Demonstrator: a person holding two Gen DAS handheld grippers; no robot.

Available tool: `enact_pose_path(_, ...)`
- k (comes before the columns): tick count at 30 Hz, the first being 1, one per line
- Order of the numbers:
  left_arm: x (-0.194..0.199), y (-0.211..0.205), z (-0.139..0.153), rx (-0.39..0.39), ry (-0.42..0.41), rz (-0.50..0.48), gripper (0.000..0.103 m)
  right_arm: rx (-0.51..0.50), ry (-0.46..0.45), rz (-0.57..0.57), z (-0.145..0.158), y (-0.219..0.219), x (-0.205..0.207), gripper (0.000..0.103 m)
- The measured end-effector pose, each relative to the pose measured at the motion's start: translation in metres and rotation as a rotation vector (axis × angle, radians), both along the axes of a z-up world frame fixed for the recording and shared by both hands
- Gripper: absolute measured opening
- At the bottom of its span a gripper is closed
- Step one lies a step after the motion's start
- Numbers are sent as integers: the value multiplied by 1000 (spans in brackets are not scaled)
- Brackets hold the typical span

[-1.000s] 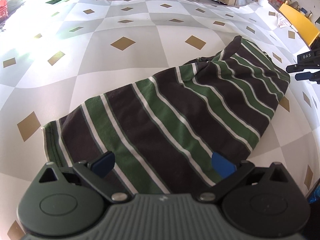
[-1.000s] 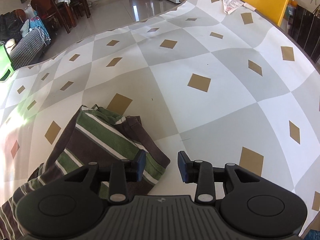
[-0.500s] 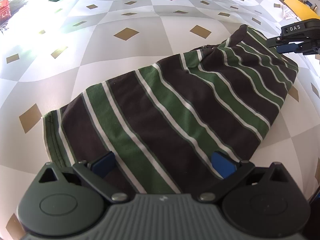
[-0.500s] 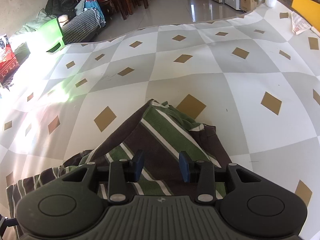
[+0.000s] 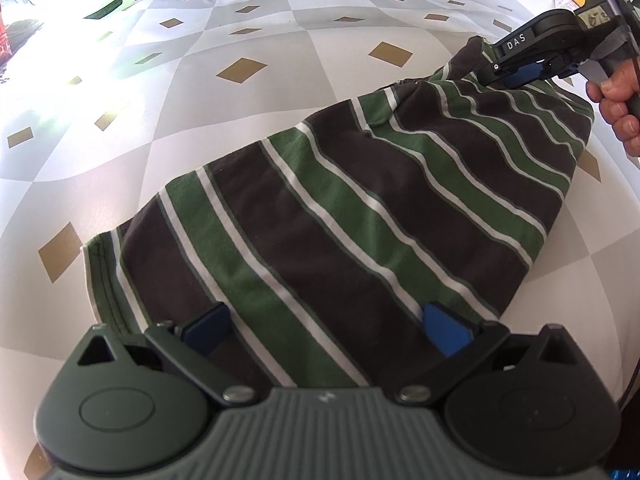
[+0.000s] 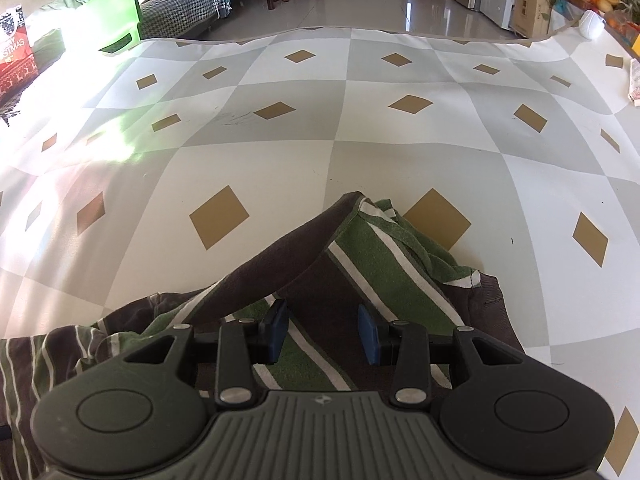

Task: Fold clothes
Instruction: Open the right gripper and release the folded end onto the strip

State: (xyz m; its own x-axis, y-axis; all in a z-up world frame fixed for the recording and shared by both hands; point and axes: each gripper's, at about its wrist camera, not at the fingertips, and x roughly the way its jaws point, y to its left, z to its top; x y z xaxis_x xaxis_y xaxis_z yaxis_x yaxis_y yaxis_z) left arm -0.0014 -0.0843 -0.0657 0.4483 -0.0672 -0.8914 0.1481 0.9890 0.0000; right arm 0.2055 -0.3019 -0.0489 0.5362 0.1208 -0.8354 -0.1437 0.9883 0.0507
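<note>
A dark brown and green striped garment (image 5: 360, 208) lies folded into a long shape on the checked tablecloth (image 5: 240, 112). My left gripper (image 5: 326, 326) stands wide open over its near hem, with nothing between its blue pads. My right gripper (image 6: 323, 334) hovers open just above the garment's far bunched end (image 6: 376, 256). In the left wrist view the right gripper (image 5: 520, 70) shows at the top right, above that far end, with a hand (image 5: 618, 96) holding it.
The tablecloth (image 6: 320, 128) of grey, white and tan diamonds spreads far beyond the garment. A paper item (image 6: 634, 84) lies at the right edge. A green chair (image 6: 116, 20), a sofa and a fridge stand past the table's far edge.
My right gripper has swung left from the bare cloth onto the garment's far end. My left gripper has stayed open over the near hem, with the view tilting slightly.
</note>
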Motion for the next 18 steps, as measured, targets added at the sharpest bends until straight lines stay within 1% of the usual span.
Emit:
enact_pose_path(10,-4,-3,-2,17,-16,-46,103,-32,-17,-105,-7,4,18,37)
enact_pose_path(16,-8,0,-2,14,-21,-65,103,-38,-37,-166,-6,1,27,36)
enact_pose_path(18,-9,2,-2,13,-21,-66,103,-25,-37,-190,-7,-5,30,36)
